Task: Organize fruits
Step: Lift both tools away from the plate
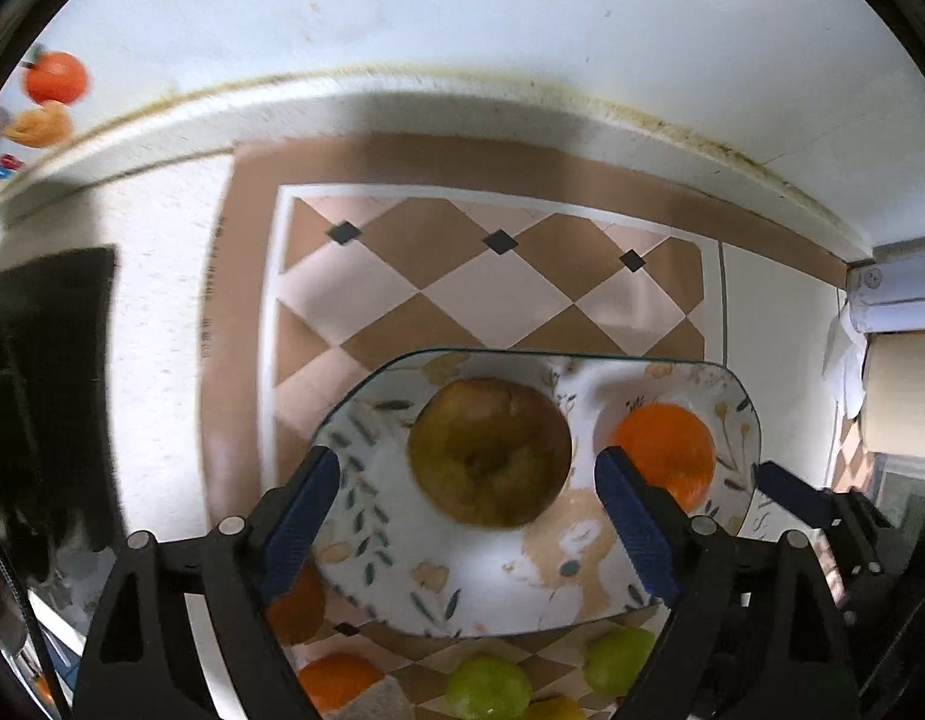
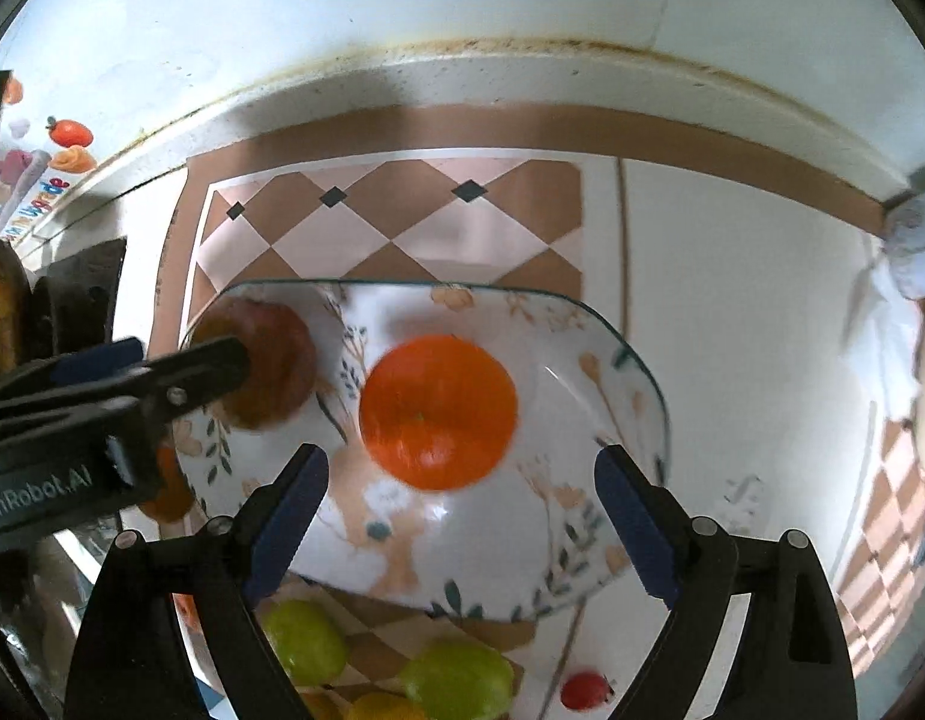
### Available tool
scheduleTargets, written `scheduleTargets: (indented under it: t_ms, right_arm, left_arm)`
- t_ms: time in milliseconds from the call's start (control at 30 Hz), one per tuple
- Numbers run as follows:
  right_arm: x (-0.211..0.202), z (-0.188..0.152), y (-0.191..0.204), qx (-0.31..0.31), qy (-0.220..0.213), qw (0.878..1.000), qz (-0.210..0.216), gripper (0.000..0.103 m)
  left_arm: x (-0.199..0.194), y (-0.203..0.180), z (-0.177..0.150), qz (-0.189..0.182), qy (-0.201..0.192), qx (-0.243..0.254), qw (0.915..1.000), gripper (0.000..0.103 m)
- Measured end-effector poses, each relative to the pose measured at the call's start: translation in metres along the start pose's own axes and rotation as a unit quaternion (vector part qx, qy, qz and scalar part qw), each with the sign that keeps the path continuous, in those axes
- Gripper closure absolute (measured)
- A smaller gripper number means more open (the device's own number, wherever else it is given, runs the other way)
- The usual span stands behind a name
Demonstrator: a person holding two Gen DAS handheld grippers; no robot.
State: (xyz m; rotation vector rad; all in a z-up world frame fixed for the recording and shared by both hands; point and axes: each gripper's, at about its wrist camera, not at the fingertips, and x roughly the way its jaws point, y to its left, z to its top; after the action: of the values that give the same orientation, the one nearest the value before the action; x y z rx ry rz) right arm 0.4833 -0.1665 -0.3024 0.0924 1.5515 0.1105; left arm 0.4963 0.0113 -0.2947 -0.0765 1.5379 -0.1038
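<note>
A floral plate (image 1: 396,546) (image 2: 522,534) lies on a checkered mat. On it rest a brownish-yellow apple (image 1: 489,450) and an orange (image 1: 663,447). My left gripper (image 1: 465,457) points down over the apple, open, its blue pads standing clear on either side. In the right wrist view the orange (image 2: 438,411) lies between the blue pads of my right gripper (image 2: 461,457), which is open and touches nothing. The left gripper's black finger (image 2: 180,375) partly covers the apple (image 2: 282,360) there. A finger (image 1: 792,492) of the right gripper shows at the plate's right rim.
Loose fruit lies below the plate: two green fruits (image 2: 303,639) (image 2: 459,681), an orange (image 1: 336,681), a yellow fruit (image 2: 384,708) and a small red fruit (image 2: 585,690). The checkered mat (image 1: 462,276) reaches a white wall behind. A dark object (image 1: 48,360) stands left.
</note>
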Motion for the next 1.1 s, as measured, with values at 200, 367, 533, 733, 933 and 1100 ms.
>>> scheduleTargets:
  t_ms: [200,367,533,733,933,1100]
  right_arm:
    - [-0.028,-0.039,0.001,0.012,-0.03,0.999,-0.023,0.01]
    - [-0.05,-0.07,0.004,0.02,-0.051,0.998,-0.019,0.01]
    - [-0.073,-0.099,0.022,0.019,-0.082,0.996,-0.021,0.01]
    - [-0.108,-0.133,0.03,0.016,-0.12,0.992,-0.022,0.01]
    - [-0.147,-0.17,0.036,0.011,-0.154,0.988,-0.013,0.01]
    - [-0.176,-0.197,0.041,0.003,-0.18,0.984,-0.013,0.01]
  left_arm:
    - [-0.037,0.001,-0.041,0.064,-0.07,0.009,0.9954,0.016]
    - [-0.074,0.003,-0.057,0.086,-0.11,0.011,0.9901,0.016]
    - [-0.097,0.004,-0.092,0.091,-0.138,0.016,0.9862,0.016]
    - [-0.13,0.005,-0.135,0.082,-0.169,0.013,0.982,0.016]
    - [-0.158,0.003,-0.166,0.074,-0.195,0.017,0.9779,0.016]
    - [-0.18,-0.003,-0.191,0.066,-0.212,0.022,0.9747,0.016]
